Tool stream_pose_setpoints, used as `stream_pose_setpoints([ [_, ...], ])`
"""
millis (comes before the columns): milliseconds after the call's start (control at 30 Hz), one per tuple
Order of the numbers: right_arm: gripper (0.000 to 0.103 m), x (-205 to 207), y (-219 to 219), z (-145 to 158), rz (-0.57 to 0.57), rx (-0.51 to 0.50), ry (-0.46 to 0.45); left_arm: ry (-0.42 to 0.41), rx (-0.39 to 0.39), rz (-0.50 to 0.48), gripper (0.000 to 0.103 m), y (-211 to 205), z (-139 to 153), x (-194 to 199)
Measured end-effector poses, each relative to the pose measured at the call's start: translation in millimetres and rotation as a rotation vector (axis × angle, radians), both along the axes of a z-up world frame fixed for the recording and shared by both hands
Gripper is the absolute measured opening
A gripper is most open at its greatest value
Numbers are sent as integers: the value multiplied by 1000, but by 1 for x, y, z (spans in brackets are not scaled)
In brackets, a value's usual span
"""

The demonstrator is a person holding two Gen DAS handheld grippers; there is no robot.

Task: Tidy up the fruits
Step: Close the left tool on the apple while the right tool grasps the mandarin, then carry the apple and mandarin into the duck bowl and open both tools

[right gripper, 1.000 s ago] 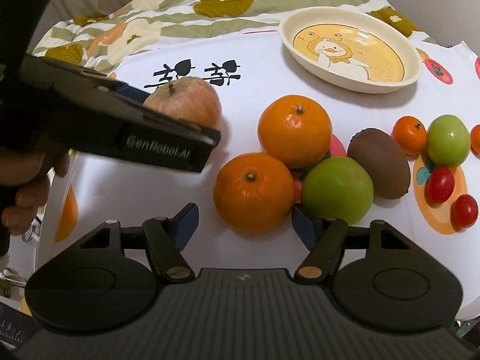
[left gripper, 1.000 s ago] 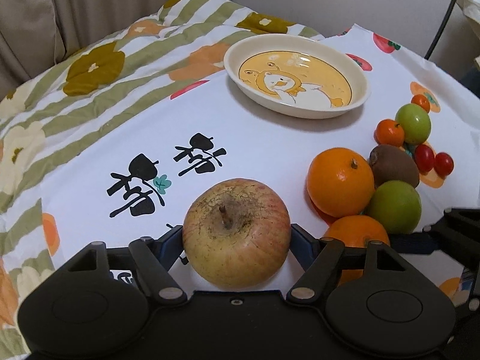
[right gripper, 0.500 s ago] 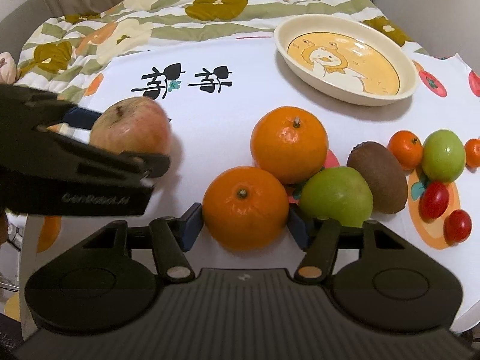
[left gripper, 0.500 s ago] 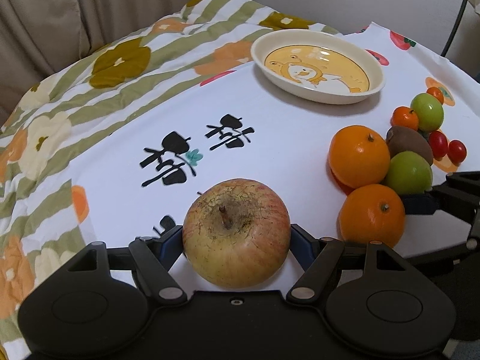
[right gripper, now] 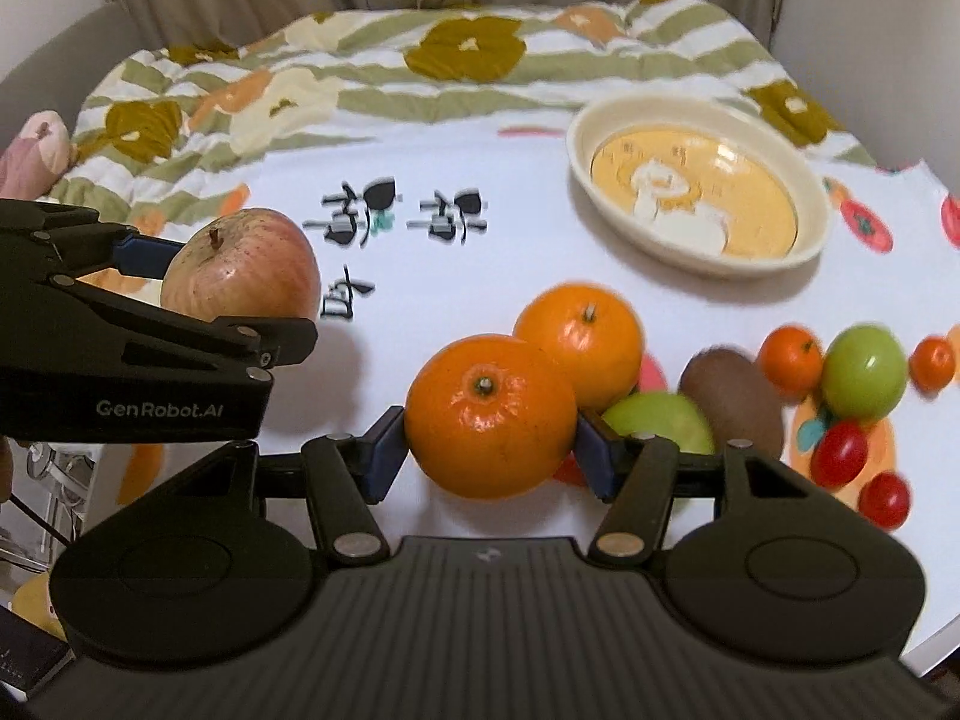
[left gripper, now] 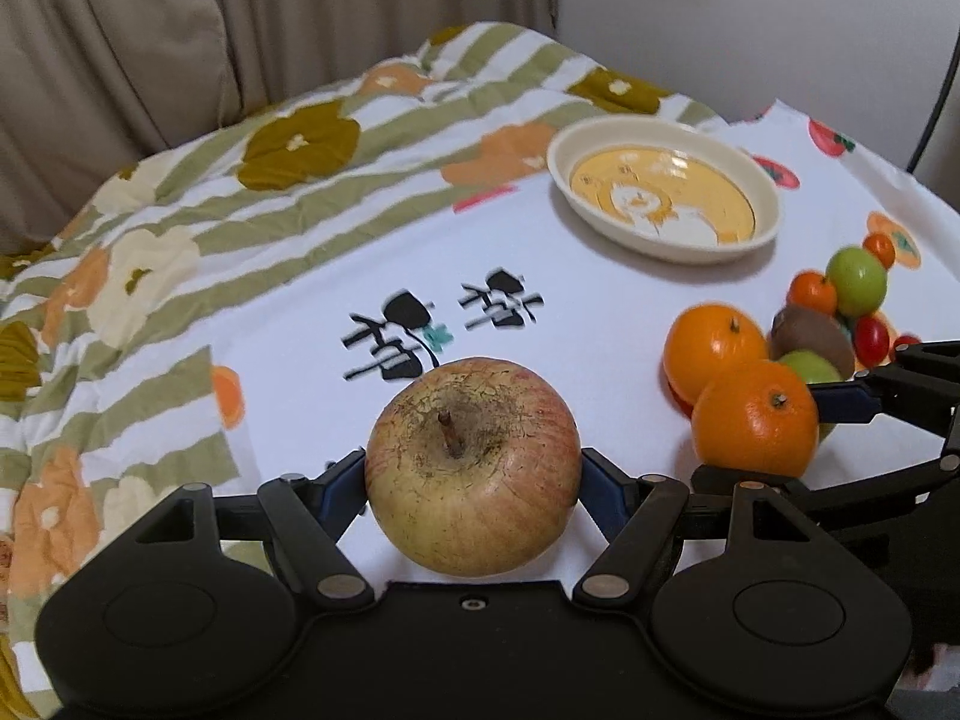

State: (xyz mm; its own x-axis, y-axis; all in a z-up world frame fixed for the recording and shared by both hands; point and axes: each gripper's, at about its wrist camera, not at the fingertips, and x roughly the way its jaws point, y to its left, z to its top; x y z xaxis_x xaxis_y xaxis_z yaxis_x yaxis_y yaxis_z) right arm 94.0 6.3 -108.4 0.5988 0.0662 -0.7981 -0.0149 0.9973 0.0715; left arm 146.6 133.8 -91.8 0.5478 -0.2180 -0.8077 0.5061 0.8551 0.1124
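My left gripper (left gripper: 473,480) is shut on a yellow-red apple (left gripper: 473,465) and holds it above the white cloth; the apple also shows in the right wrist view (right gripper: 240,267). My right gripper (right gripper: 489,441) is shut on an orange (right gripper: 489,414), lifted beside a second orange (right gripper: 579,342); the held orange shows in the left wrist view (left gripper: 753,420) too. A cream dish (right gripper: 699,222) with a duck picture sits empty at the far right. On the cloth lie a kiwi (right gripper: 732,396), green fruits (right gripper: 864,369), small oranges (right gripper: 789,354) and cherry tomatoes (right gripper: 846,453).
A quilt with green stripes and flowers (left gripper: 252,192) covers the far and left side. Curtains (left gripper: 150,30) hang behind. The table's right edge (right gripper: 936,636) falls away close to the fruit pile.
Both grippers have risen and pulled back. My right gripper closed on the near orange and lifted it. My left gripper kept the apple.
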Motion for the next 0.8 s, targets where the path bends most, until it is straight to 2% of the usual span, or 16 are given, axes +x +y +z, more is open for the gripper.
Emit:
stream_pose_setpoints([
  [233,74,4,-33,36,37,10,-66,-63,0,62,78,-16,32,-2],
  [500,74,30,-103,74,111,2,-134,-104,-22,137,78,-63,60,4],
  [800,74,93,-183,83,202,-21,-171,-117,-40,206,78,-132,61,39],
])
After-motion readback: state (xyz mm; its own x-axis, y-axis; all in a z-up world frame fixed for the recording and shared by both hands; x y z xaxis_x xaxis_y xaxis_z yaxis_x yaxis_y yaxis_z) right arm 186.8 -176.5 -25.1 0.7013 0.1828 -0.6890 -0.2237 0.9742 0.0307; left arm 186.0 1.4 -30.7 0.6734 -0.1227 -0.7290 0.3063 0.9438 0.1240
